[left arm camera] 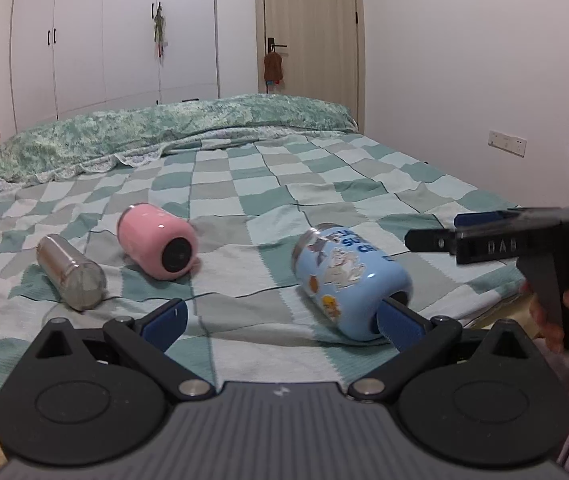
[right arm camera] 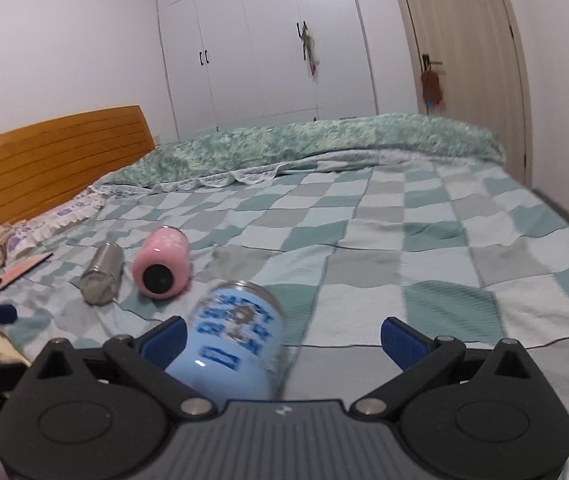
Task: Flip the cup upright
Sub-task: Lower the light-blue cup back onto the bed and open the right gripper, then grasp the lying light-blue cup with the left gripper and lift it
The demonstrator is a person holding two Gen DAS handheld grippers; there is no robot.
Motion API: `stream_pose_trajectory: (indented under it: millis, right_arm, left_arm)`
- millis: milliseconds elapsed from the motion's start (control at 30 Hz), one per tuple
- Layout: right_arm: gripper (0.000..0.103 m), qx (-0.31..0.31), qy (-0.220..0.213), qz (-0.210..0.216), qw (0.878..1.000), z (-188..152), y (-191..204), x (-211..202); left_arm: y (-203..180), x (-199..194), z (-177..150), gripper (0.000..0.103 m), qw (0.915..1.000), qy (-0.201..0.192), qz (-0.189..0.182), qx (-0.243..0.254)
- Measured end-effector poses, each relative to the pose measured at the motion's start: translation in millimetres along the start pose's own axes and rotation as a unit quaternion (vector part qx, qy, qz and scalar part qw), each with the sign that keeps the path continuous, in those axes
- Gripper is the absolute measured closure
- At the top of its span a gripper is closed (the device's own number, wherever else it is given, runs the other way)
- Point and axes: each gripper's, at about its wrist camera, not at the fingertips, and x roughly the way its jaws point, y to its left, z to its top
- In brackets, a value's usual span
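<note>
Three cups lie on their sides on the checked bedspread. A light blue cartoon cup (left arm camera: pixel 348 280) lies nearest, its base toward my left gripper (left arm camera: pixel 282 320), which is open; the right fingertip (left arm camera: pixel 398 322) touches the cup's base. In the right wrist view the blue cup (right arm camera: pixel 232 344) lies between the fingers of my open right gripper (right arm camera: pixel 282 340), close to the left finger (right arm camera: pixel 164 340), not clamped. A pink cup (left arm camera: pixel 158 248) (right arm camera: pixel 162 266) and a steel cup (left arm camera: pixel 70 272) (right arm camera: pixel 102 274) lie further left. The right gripper (left arm camera: pixel 484 240) also shows in the left wrist view.
The bed (left arm camera: pixel 324 184) carries a rumpled green quilt (left arm camera: pixel 164 132) at the far side. A wooden headboard (right arm camera: pixel 52 160) stands at the left. A flat pink item and a dark object (right arm camera: pixel 16 276) lie near the pillows. The wall and a socket (left arm camera: pixel 506 143) are to the right.
</note>
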Motion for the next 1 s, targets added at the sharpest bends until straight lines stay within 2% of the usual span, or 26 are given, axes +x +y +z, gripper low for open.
stream_pose_trajectory:
  millis: [200, 433, 633, 700, 800, 1000]
  right_arm:
    - [0.0, -0.006, -0.03, -0.023, 0.999, -19, -19, -7]
    - [0.0, 0.0, -0.077, -0.038, 0.996, -26, -40, -14]
    - [0.0, -0.009, -0.086, -0.048, 0.995, -25, -52, -7]
    - [0.0, -0.009, -0.09, -0.051, 0.995, -24, -57, -5]
    - [0.0, 0.0, -0.09, -0.051, 0.995, -24, -64, -4]
    - [0.0, 0.019, -0.091, -0.054, 0.994, -25, -77, -2]
  left_arm:
    - [-18, 17, 8, 0.0, 0.9996, 0.028, 0.006, -0.005]
    - [-26, 46, 32, 0.0, 0.9978, 0.059, 0.002, -0.031]
    - [-36, 89, 54, 0.0, 0.9946, 0.089, -0.004, -0.054]
    - [-37, 109, 61, 0.0, 0.9917, 0.108, -0.002, -0.07]
    - [-37, 139, 66, 0.0, 0.9836, 0.151, 0.026, -0.095]
    - [-33, 188, 68, 0.0, 0.9655, 0.219, 0.028, -0.137]
